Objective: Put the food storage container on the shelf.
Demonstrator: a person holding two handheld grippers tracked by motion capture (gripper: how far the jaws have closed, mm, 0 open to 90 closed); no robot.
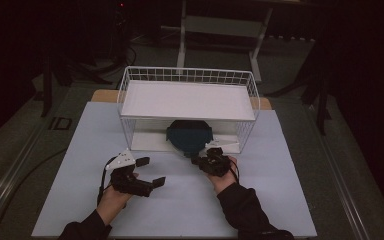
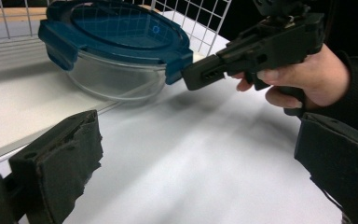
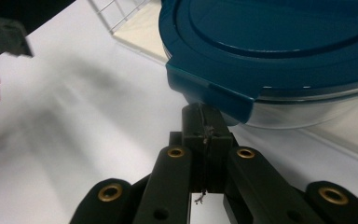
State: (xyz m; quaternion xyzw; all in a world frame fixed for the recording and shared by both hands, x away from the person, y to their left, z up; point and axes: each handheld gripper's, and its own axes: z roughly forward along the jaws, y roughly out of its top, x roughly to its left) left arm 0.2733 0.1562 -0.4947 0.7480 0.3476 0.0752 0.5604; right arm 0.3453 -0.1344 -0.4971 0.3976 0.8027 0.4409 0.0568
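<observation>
The room around my table is dim, nearly black at the edges. Soft shadows smear the white top, and my near claw looks blurred.

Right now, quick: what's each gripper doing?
Left gripper: open, holding nothing.
Right gripper: shut, tips at the side latch of the blue-lidded round glass container; whether it pinches the latch cannot be told.

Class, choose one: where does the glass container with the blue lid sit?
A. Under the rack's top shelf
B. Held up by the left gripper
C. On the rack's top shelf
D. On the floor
A: the container sits beneath the white wire rack's top shelf, at its front.
</observation>
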